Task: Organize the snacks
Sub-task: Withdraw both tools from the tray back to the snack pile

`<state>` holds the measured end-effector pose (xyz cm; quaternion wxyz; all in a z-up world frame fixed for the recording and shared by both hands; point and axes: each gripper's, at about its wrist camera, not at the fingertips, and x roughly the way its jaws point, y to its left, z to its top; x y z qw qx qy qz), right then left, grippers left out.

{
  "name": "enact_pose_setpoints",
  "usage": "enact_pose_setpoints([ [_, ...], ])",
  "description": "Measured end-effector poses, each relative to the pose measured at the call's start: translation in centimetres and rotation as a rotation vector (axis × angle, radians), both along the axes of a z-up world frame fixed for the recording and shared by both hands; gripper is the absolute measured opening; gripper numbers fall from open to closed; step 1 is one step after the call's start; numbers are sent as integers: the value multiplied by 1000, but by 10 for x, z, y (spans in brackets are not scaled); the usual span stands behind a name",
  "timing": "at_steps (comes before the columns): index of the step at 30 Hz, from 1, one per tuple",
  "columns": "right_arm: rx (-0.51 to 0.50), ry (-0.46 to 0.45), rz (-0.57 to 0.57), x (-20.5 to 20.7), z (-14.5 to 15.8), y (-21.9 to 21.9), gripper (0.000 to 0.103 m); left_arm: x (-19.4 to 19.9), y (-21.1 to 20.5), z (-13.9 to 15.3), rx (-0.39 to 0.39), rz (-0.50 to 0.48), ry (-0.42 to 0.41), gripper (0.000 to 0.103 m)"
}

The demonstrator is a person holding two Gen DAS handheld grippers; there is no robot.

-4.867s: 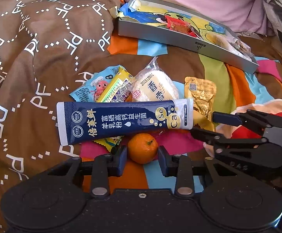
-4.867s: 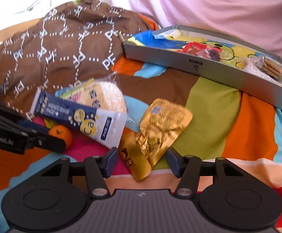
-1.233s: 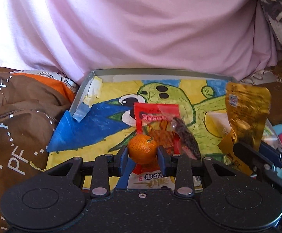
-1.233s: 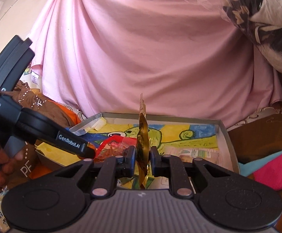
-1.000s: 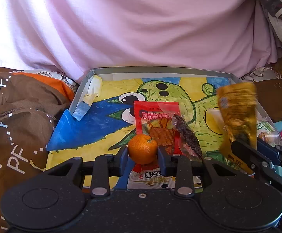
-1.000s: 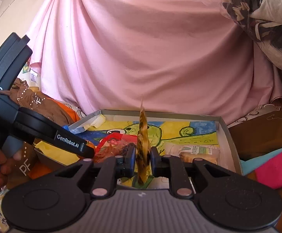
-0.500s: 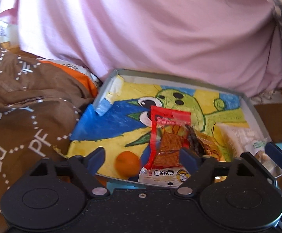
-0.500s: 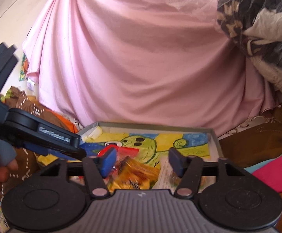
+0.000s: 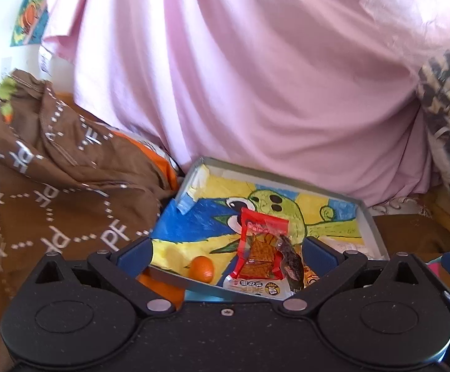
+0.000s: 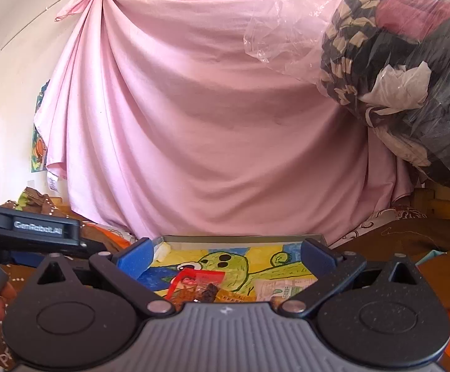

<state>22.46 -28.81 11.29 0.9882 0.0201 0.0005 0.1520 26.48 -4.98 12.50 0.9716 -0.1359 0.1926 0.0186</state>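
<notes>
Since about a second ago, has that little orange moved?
Yes. The orange left the left gripper, whose jaws now stand open, and lies inside the tray near its front edge, left of the red snack packet.

The left hand-held gripper (image 9: 226, 252) hangs with its jaws spread wide and empty above the near edge of a grey tray (image 9: 368, 217). Inside, an orange (image 9: 202, 268) lies just beside a red snack packet (image 9: 260, 248), on the cartoon-printed liner.

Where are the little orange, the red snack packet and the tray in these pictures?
orange (image 9: 202, 268): left wrist view, on the middle of its peel.
red snack packet (image 9: 263, 226): left wrist view, on its red top band.
tray (image 9: 368, 217): left wrist view, on its grey right-hand rim.
</notes>
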Motion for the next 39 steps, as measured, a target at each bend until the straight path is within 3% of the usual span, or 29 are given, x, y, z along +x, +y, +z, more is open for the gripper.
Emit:
enact_pose_setpoints([
  [13, -45, 55, 48, -55, -8, 17, 103, -88, 44, 3, 34, 34, -16, 102],
  [23, -165, 134, 141, -98, -36, 35, 103, -135, 66, -32, 42, 61, 149, 102],
  [39, -370, 303, 337, -108, -85, 79, 103, -171, 83, -80, 58, 63, 318, 102],
])
